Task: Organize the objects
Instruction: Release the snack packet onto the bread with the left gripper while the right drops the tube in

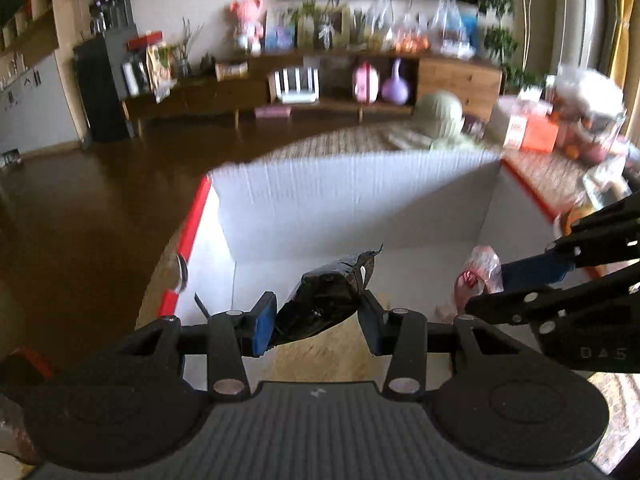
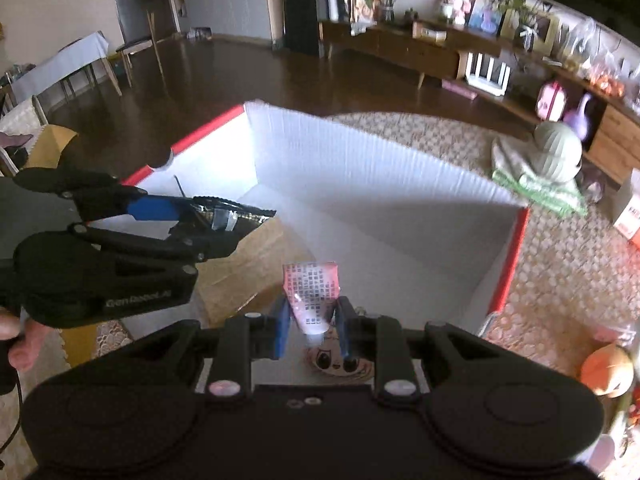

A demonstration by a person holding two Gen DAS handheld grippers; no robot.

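My left gripper (image 1: 318, 314) is shut on a black foil packet (image 1: 326, 296), held over the near edge of a white corrugated box (image 1: 352, 200) with red-taped rims. My right gripper (image 2: 312, 316) is shut on a pink tube (image 2: 314, 294) with printed text, also above the box's near edge. In the left wrist view the right gripper (image 1: 486, 286) comes in from the right with the pink tube (image 1: 478, 276). From the right wrist camera the left gripper (image 2: 208, 224) shows at the left, the black packet (image 2: 228, 216) in its grip. Both point down into the box (image 2: 360, 184).
The box stands on a woven mat (image 2: 560, 248) on a dark wood floor. A green cloth bundle (image 2: 552, 160) and an orange plush (image 2: 608, 368) lie to the right. A long wooden sideboard (image 1: 312, 92) runs behind. A cartoon-face sticker (image 2: 340, 362) lies below the right gripper.
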